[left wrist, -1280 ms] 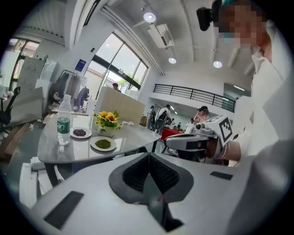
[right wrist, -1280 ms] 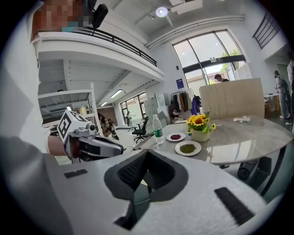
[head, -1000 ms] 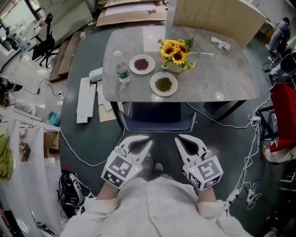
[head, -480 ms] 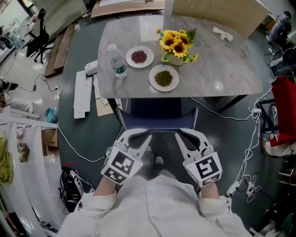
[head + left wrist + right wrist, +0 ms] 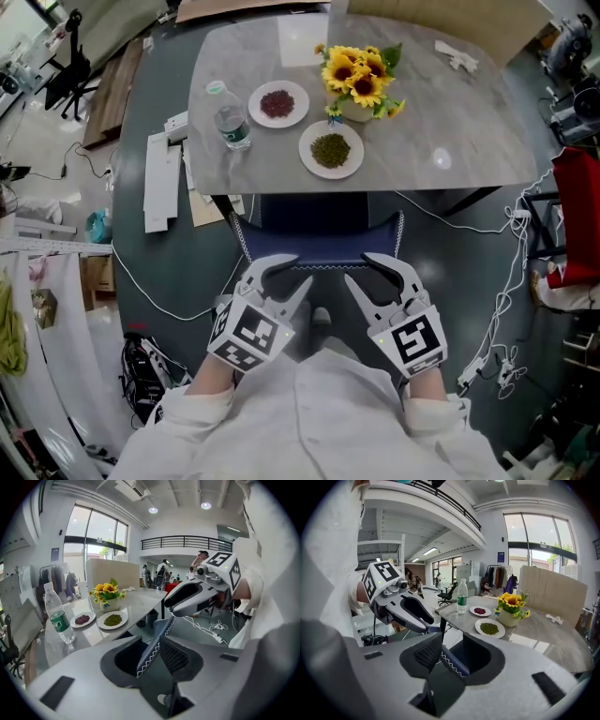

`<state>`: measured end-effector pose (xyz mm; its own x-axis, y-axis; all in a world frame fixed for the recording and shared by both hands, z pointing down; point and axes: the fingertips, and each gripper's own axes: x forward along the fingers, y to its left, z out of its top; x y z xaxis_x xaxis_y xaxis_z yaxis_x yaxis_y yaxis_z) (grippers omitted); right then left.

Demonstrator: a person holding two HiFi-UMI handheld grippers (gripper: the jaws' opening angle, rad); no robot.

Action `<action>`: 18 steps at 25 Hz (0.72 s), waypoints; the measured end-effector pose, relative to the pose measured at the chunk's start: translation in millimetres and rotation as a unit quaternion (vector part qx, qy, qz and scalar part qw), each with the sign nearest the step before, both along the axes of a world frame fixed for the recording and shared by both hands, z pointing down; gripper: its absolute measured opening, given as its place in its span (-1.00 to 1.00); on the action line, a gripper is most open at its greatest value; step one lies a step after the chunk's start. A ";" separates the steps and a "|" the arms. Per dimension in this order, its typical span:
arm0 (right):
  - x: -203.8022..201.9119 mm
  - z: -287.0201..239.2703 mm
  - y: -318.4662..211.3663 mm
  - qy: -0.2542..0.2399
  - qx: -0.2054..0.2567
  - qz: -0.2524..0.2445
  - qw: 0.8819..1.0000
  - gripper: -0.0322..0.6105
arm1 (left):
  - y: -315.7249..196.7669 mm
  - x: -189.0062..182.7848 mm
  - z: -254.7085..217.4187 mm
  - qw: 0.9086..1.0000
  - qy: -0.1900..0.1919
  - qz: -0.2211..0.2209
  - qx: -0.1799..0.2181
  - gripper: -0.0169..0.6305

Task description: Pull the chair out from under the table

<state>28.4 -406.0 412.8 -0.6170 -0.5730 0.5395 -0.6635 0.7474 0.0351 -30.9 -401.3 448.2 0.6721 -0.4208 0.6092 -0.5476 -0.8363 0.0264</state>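
Now our left gripper (image 5: pixel 292 273) and right gripper (image 5: pixel 360 269), jaws just opened apart, each straddle the top rail of the chair (image 5: pixel 323 246), lying crosswise before us, seat tucked under the table (image 5: pixel 450 112); both equally near

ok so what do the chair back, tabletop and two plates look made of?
Chair back: dark blue upholstery, likely leather or faux leather, with a smooth matte face and white zigzag stitching along its edge.
Tabletop: grey stone or stone-look slab, faint veining, glossy with a lamp glare.
Green-filled plate and red-filled plate: white, shiny, probably glazed ceramic, possibly melamine.
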 end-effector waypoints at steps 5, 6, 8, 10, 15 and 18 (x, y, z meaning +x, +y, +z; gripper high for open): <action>-3.0 17.0 4.9 0.059 0.000 -0.040 0.997 -0.48 | 4.0 3.2 13.3 0.999 -0.041 0.030 -0.003 -0.46; -2.4 20.8 5.4 0.073 0.000 -0.047 0.996 -0.43 | 4.2 3.4 16.5 0.998 -0.051 0.035 -0.002 -0.40; -0.8 27.3 4.2 0.099 0.002 -0.059 0.993 -0.39 | 3.1 3.3 22.4 0.997 -0.066 0.042 0.000 -0.33; -1.2 32.3 2.2 0.121 0.010 -0.069 0.990 -0.35 | 1.5 2.3 28.2 0.995 -0.082 0.047 0.003 -0.28; -4.6 46.6 1.2 0.160 0.019 -0.100 0.982 -0.19 | 0.1 0.4 39.2 0.990 -0.121 0.067 0.015 -0.19; -7.4 52.3 -0.4 0.175 0.012 -0.113 0.978 -0.14 | -2.6 0.5 42.8 0.988 -0.135 0.075 0.018 -0.16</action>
